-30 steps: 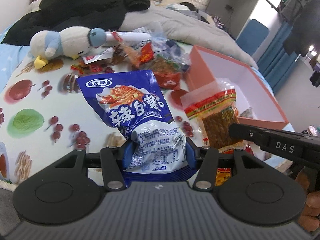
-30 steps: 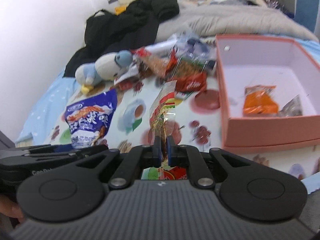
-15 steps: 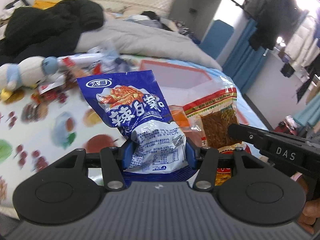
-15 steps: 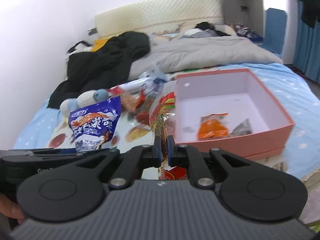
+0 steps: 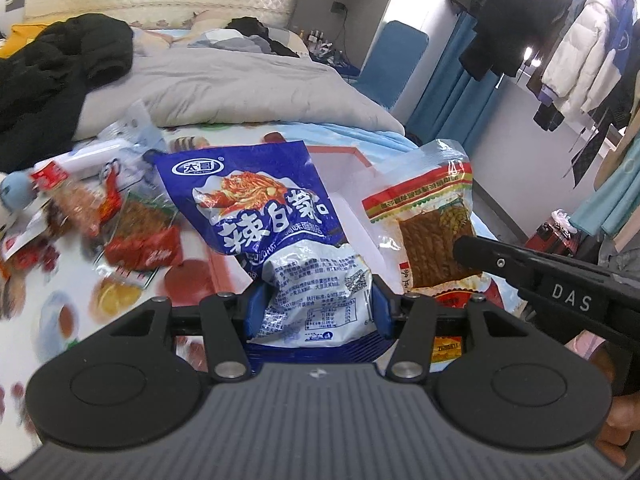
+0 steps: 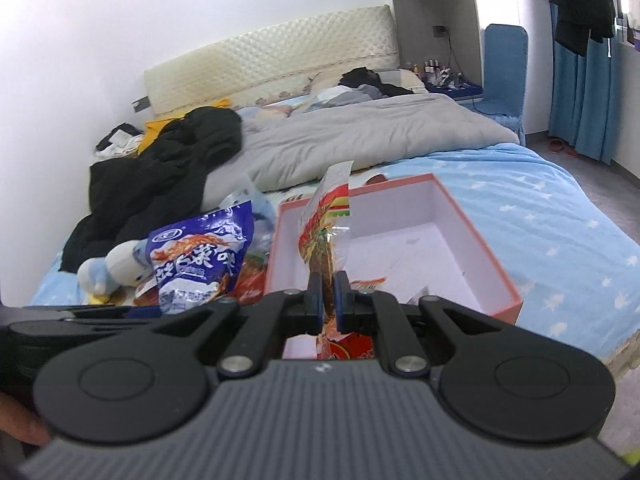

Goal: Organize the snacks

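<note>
My left gripper [image 5: 316, 308] is shut on a blue snack bag [image 5: 272, 216] and holds it upright above the bed; the bag also shows in the right wrist view [image 6: 200, 256]. My right gripper [image 6: 329, 294] is shut on a clear red-and-yellow snack pack [image 6: 326, 236], held edge-on over the near edge of the pink box [image 6: 472, 216]. That pack also shows in the left wrist view [image 5: 428, 232], right of the blue bag. The box [image 5: 340, 152] lies behind both bags there.
Several loose snack packs [image 5: 132, 232] lie on the fruit-print sheet [image 5: 60, 312] left of the box. A plush penguin [image 6: 116, 268], a black coat [image 6: 160, 176] and a grey duvet [image 6: 360, 136] lie further back. Clothes hang at the right [image 5: 568, 60].
Both grippers have lifted and swung right with their bags, toward the pink box. The right pack now hangs over the box's near edge. Both grips are unchanged.
</note>
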`<state>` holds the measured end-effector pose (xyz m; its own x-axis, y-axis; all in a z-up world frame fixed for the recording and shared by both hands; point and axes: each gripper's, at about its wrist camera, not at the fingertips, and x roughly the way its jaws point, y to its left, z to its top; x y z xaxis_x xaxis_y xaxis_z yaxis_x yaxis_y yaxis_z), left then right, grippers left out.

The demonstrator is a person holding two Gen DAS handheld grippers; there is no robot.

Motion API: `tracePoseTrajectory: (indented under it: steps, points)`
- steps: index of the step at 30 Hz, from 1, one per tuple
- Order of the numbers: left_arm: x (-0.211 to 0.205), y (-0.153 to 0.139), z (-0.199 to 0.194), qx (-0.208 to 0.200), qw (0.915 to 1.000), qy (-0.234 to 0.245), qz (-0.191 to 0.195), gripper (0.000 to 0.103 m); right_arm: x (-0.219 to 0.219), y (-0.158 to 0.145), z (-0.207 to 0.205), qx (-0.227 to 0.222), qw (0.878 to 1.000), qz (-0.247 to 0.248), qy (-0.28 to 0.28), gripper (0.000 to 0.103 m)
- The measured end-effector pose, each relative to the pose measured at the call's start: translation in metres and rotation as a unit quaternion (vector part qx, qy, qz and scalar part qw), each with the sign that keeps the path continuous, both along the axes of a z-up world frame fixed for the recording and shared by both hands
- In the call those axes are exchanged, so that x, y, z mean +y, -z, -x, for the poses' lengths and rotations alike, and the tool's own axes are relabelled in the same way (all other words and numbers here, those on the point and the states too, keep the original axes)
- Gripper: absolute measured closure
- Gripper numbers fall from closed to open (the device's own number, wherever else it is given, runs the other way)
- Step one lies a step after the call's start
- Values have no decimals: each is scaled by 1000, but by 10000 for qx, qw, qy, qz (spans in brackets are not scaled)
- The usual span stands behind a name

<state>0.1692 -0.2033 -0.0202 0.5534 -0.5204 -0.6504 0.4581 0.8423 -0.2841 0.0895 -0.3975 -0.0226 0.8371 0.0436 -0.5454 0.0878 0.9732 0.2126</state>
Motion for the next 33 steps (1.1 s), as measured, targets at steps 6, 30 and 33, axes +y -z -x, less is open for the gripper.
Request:
tracePoseTrajectory:
  steps: [6,30,33]
  points:
    - [-41,16,-61,51,9999,31,-106,45,-31,12,-42,73,10000,-27,49,94]
    - [-132,113,-172,807,9920,448,-862,36,-101,119,-140,1161,9914,-453,389,83]
    - [-132,105,-166,713,9933,373,-824,32,-107,117,-141,1160,9911,-475,452,74]
